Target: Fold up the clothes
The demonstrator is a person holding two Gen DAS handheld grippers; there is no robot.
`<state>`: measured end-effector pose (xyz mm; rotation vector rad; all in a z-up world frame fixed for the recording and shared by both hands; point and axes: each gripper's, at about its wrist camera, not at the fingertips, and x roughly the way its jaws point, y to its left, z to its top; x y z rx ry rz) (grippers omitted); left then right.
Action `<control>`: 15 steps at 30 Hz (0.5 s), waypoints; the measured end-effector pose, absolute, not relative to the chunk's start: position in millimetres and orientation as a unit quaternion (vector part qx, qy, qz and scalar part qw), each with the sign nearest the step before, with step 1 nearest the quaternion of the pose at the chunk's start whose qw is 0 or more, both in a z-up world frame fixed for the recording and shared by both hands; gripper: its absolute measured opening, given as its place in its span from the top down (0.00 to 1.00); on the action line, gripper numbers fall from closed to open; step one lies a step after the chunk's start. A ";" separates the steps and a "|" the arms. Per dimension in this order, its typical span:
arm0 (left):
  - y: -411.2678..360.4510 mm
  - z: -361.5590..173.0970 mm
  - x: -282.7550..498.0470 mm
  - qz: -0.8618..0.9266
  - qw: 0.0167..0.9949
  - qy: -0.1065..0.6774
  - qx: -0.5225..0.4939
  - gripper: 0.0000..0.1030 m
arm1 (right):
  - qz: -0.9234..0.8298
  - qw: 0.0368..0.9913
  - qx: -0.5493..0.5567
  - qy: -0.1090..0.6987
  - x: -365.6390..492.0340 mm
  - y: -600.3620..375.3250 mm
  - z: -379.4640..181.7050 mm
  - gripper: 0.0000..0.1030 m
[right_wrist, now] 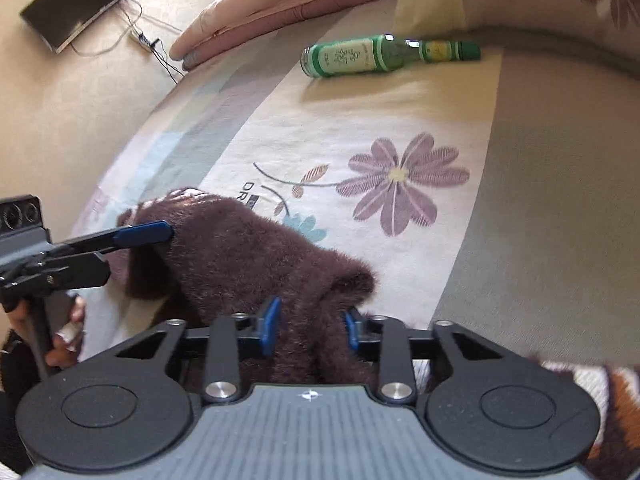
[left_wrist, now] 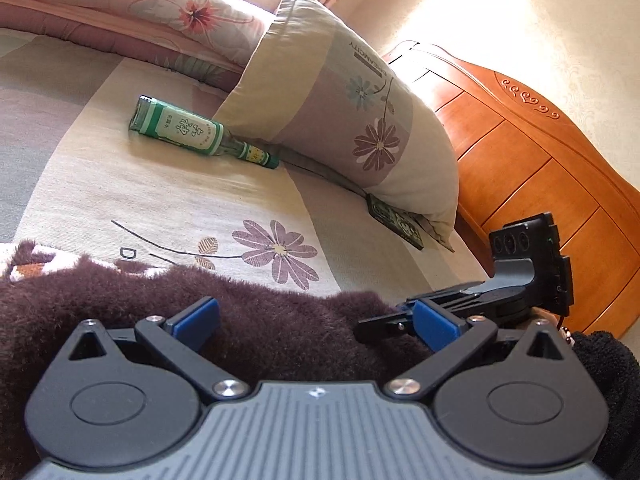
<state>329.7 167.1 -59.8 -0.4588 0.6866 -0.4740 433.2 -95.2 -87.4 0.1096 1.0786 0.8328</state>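
A dark maroon fuzzy garment [right_wrist: 240, 256] lies bunched on the flowered bedsheet [right_wrist: 360, 128]. My right gripper [right_wrist: 312, 328] is shut on a thick fold of it, with the blue pads pressing in from both sides. In the left wrist view my left gripper [left_wrist: 316, 322] stands wide open just above the garment [left_wrist: 260, 312], with nothing pinched. The right gripper [left_wrist: 374, 326] enters that view from the right, its tips in the fabric. A patterned brown and white part [left_wrist: 28, 268] of the garment shows at the left edge.
A green glass bottle [left_wrist: 192, 132] lies on the sheet next to a flowered pillow [left_wrist: 340, 120]. Behind the pillow stands a wooden headboard [left_wrist: 540, 168]. A folded pink quilt [left_wrist: 120, 12] lies at the back. A hand [right_wrist: 68, 332] holds the left gripper's handle.
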 end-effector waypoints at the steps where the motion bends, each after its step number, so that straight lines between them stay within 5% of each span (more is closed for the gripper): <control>1: 168.1 -59.0 329.4 -0.226 0.889 0.329 -0.222 0.01 | 0.380 0.783 0.034 0.491 434.1 -92.2 -82.0 0.77; 12: 194.0 -50.3 329.4 -0.195 0.897 0.310 -0.246 0.01 | 0.326 0.858 -0.018 0.396 502.6 -48.7 -29.6 0.82; 15: 196.5 -51.3 331.5 -0.192 0.897 0.311 -0.248 0.01 | 0.279 0.883 0.002 0.377 529.6 -40.9 -25.8 0.65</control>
